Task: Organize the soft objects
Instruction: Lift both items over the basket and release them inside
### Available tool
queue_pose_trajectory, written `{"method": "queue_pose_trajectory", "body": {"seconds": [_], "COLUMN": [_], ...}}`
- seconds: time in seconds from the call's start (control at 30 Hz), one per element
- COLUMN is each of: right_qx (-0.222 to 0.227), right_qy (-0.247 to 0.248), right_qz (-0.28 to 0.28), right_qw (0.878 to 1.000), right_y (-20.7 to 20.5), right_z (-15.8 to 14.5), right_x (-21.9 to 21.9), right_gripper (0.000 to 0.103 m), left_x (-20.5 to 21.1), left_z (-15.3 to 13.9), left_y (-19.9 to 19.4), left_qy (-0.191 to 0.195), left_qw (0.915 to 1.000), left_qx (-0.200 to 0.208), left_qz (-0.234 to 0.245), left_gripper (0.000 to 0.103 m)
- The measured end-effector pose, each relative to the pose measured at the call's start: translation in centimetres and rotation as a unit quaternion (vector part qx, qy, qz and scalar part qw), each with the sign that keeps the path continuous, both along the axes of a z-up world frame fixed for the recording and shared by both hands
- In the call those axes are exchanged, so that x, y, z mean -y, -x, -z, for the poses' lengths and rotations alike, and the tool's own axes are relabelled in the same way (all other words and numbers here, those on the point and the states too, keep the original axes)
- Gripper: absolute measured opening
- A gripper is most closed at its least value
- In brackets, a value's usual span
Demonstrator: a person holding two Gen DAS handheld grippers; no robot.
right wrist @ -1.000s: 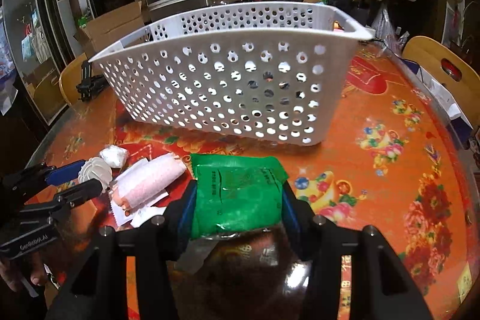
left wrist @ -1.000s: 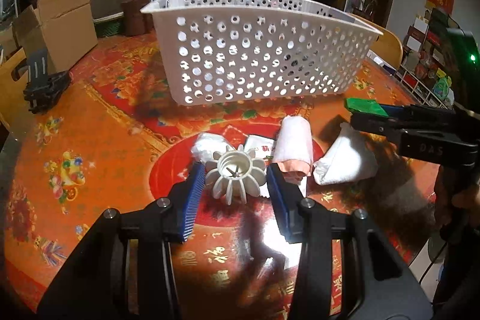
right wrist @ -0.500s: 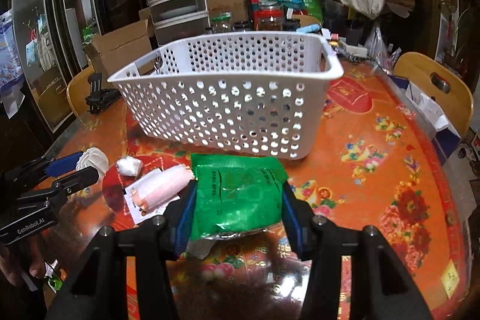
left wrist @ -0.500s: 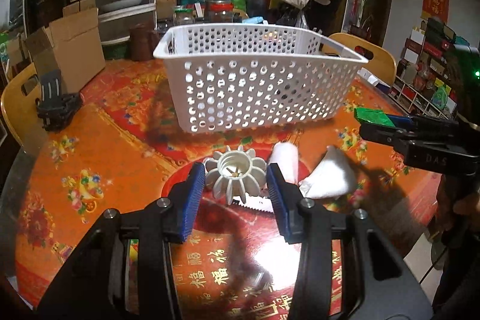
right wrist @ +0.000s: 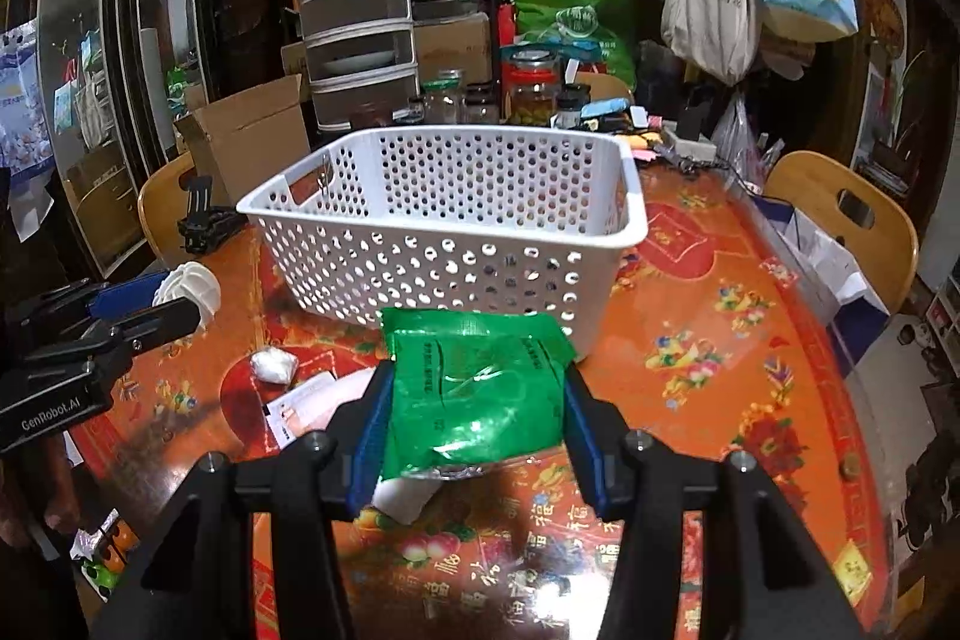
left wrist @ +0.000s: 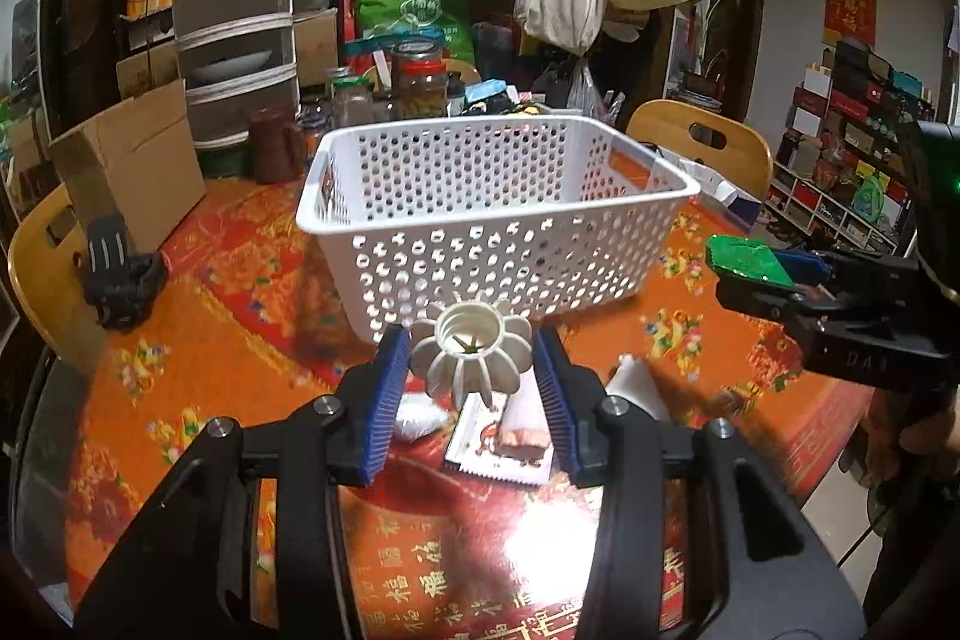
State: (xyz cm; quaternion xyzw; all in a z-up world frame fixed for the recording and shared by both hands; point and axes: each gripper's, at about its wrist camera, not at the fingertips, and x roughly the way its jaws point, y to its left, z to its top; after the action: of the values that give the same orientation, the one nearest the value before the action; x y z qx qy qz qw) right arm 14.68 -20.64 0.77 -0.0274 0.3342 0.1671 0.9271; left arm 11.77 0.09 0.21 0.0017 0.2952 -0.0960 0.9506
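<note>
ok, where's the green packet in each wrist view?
Left wrist: green packet at the right edge, clamped in the right gripper, right of the basket.
Right wrist: green packet at bottom centre between the fingers, below the basket.
Shared landmark: the white basket.

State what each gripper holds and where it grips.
Left gripper: white ribbed ornament, clamped at its sides. Right gripper: green packet, clamped by its side edges.
</note>
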Motion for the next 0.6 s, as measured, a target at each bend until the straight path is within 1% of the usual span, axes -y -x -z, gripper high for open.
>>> {"method": "queue_pose_trajectory", "body": {"seconds": [0.3, 0.6], "right_qx": [0.022, 0.038], "right_qy": [0.011, 0.019], "right_qz": [0.007, 0.014], "right_qw": [1.000, 0.999], "right_y": [0.1, -1.5], "right_z": [-2.4, -4.8], "right_x": [0.0, -0.1], "right_gripper": [0.051, 0.051], "left_x": [0.1, -0.1], "left_z": [-3.5, -6.2], "left_y": [-1.4, -4.5], "left_qy": [0.004, 0.008], "left_qw": [0.9999, 0.9998], "left_qx": [0.012, 0.011], "left_qz": [0.010, 0.013], "left_gripper": [0.040, 0.040]}}
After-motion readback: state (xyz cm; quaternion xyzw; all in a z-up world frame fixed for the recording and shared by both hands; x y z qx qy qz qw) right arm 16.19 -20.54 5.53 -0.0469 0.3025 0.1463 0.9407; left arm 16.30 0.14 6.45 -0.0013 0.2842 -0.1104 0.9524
